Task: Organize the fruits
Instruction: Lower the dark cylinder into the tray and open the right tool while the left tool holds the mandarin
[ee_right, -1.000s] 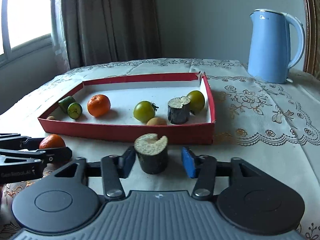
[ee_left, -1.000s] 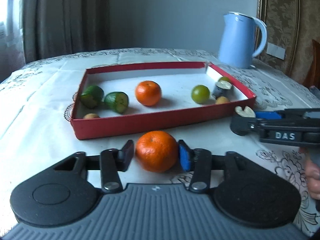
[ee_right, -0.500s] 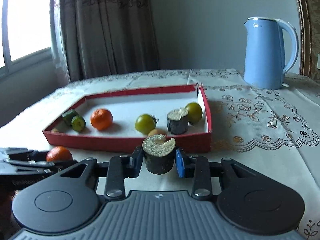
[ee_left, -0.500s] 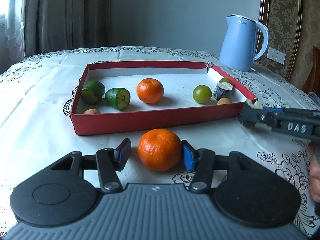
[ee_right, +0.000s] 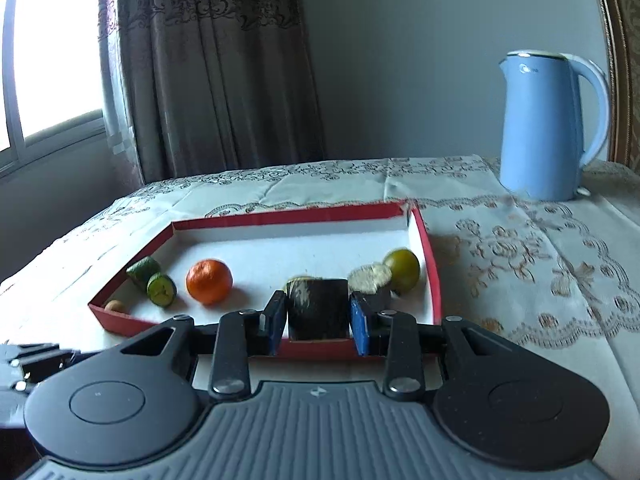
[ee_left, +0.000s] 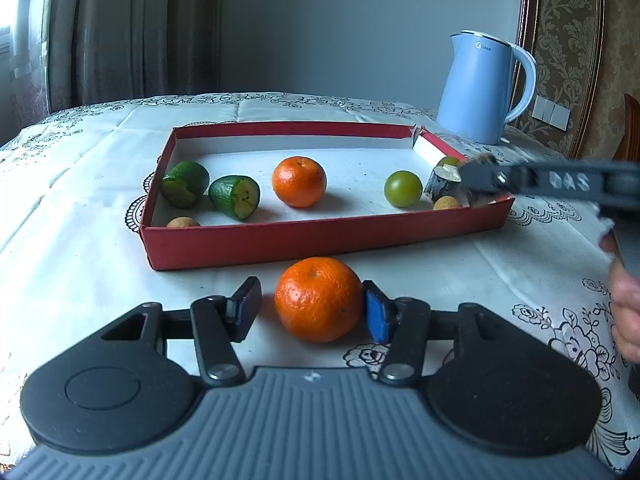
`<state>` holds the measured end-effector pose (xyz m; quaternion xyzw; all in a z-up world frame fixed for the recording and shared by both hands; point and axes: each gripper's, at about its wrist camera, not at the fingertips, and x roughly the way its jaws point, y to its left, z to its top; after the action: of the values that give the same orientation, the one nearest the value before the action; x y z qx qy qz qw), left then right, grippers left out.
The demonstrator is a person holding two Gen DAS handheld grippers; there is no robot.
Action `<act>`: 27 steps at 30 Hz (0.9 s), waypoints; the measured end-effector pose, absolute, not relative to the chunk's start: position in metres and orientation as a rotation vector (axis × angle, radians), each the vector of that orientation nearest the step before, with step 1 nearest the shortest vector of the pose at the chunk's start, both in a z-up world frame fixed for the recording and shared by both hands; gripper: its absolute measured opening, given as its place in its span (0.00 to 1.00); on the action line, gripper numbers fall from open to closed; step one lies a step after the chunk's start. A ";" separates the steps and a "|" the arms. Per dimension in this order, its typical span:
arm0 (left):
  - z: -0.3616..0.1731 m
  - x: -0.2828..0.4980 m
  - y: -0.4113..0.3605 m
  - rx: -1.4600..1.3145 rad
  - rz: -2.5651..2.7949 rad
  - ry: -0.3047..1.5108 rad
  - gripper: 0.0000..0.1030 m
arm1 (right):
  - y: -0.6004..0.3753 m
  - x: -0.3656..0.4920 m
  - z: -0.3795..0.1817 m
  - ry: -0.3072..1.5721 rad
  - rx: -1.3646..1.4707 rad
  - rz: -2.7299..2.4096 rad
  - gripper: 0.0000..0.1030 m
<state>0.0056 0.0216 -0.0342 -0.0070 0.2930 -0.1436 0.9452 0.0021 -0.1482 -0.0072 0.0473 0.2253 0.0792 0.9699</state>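
An orange mandarin (ee_left: 318, 299) lies on the tablecloth in front of the red tray (ee_left: 320, 236). My left gripper (ee_left: 311, 309) is open around it; the right pad touches it, the left pad stands apart. My right gripper (ee_right: 318, 316) is shut on a dark sugarcane chunk (ee_right: 317, 314) and holds it above the tray's near right corner; it also shows in the left wrist view (ee_left: 552, 182). In the tray lie two green cut pieces (ee_left: 235, 202), a second mandarin (ee_left: 299, 181), a green round fruit (ee_left: 403, 189), another cane chunk (ee_right: 370, 280) and small brown fruits (ee_left: 446, 203).
A blue kettle (ee_left: 482, 88) stands on the table behind the tray's right corner. The table carries a white embroidered cloth (ee_left: 72, 216). A curtain and window are at the far left. A hand (ee_left: 624, 312) shows at the right edge.
My right gripper lifted the sugarcane chunk off the table and moved it forward over the tray's near right corner. My left gripper stays open around the mandarin and shifted only slightly.
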 end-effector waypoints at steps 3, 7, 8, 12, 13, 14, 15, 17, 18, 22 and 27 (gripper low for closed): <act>-0.034 0.006 0.022 -0.019 -0.296 0.597 0.50 | -0.143 0.018 -0.004 0.454 0.065 0.145 0.32; -0.034 0.005 0.021 -0.014 -0.301 0.596 0.53 | -0.136 0.037 -0.003 0.458 0.031 0.127 0.32; -0.034 0.005 0.021 -0.011 -0.300 0.596 0.53 | -0.134 0.042 -0.003 0.461 0.021 0.119 0.32; -0.034 0.005 0.021 -0.015 -0.302 0.597 0.53 | -0.129 0.062 -0.004 0.474 0.009 0.085 0.32; -0.034 0.005 0.021 -0.015 -0.302 0.597 0.53 | -0.128 0.068 -0.004 0.479 0.007 0.077 0.32; -0.034 0.005 0.021 -0.015 -0.302 0.597 0.53 | -0.128 0.073 -0.005 0.487 0.008 0.068 0.32; -0.034 0.005 0.021 -0.015 -0.302 0.597 0.53 | -0.127 0.078 -0.005 0.494 0.006 0.063 0.32; -0.034 0.005 0.021 -0.015 -0.302 0.597 0.53 | -0.126 0.087 -0.008 0.506 -0.007 0.042 0.32; -0.034 0.005 0.021 -0.015 -0.302 0.597 0.53 | -0.127 0.091 -0.010 0.511 -0.005 0.034 0.32; -0.034 0.005 0.020 -0.012 -0.304 0.597 0.55 | -0.129 0.102 -0.016 0.545 0.008 0.026 0.32; -0.034 0.005 0.020 -0.010 -0.304 0.598 0.55 | -0.125 0.107 -0.020 0.556 -0.017 0.021 0.32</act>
<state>0.0054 0.0200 -0.0342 -0.0050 0.2933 -0.1494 0.9443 0.1069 -0.1247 -0.0201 -0.0085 0.2742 0.0106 0.9616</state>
